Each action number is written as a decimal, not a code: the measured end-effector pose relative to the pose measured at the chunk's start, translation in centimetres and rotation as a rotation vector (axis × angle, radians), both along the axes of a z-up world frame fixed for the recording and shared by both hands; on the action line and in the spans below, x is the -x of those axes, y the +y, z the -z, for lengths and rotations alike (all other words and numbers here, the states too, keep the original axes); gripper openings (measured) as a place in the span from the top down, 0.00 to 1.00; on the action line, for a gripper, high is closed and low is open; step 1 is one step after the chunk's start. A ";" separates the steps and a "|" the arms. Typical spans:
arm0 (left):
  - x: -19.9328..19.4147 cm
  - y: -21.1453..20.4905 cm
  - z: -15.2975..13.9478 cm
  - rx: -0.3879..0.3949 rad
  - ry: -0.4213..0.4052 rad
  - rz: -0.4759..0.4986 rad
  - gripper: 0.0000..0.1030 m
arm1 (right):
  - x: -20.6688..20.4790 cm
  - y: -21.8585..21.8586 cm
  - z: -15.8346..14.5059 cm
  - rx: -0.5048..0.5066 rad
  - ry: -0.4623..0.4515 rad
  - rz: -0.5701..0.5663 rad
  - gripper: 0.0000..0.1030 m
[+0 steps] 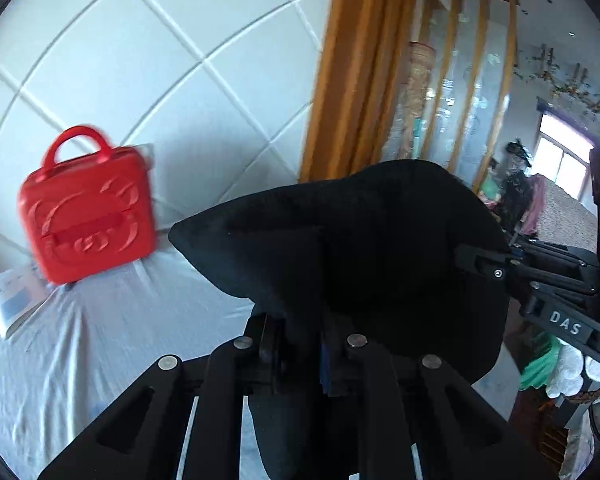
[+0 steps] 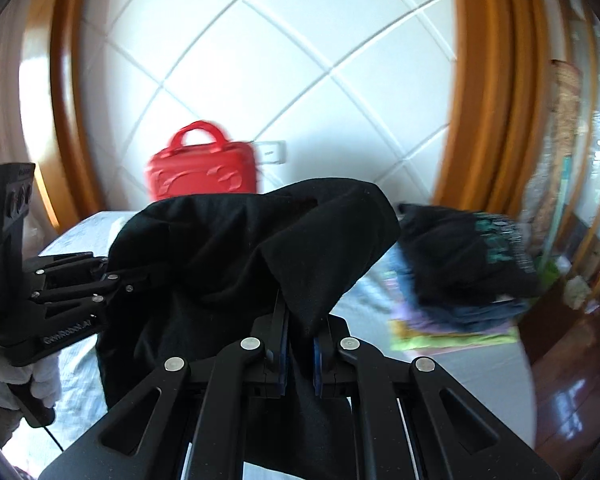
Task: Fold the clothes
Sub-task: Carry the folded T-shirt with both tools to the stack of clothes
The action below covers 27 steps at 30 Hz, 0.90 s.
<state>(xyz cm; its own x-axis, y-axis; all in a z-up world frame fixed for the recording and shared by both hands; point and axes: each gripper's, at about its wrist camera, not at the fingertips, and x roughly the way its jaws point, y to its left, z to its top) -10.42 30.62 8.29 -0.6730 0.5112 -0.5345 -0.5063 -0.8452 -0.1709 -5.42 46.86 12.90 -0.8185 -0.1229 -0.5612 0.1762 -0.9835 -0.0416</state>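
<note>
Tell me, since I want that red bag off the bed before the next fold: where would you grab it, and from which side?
Probably the arched top handle of the red bag, coming down from above. The bag stands upright against the white padded headboard, so the handle is the only thin, free part; the body looks too wide for the fingers. Both grippers are currently clamped on the black garment.

At frame centre, the right claw pinches a black garment; the left claw grips its far edge at left. Folded clothes stack at right, a red bag behind.
</note>
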 end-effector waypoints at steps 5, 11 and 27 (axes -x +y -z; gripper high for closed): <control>2.8 7.6 -1.9 -0.010 0.035 0.065 0.88 | 2.0 6.8 -1.9 -0.025 0.022 0.075 0.92; 8.8 16.9 -3.6 -0.015 0.073 0.040 0.88 | 8.2 16.0 -3.9 -0.073 0.059 0.059 0.92; 30.0 33.0 8.9 0.201 -0.181 -0.220 0.77 | 33.9 36.0 10.4 0.102 -0.239 -0.076 0.83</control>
<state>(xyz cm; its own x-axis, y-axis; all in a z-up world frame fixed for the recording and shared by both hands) -40.39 63.60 -0.64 -0.6406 0.2367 -0.7304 -0.2850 -0.9566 -0.0600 -39.30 82.81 2.51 -0.6503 -0.2451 -0.7190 0.2428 -0.9639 0.1090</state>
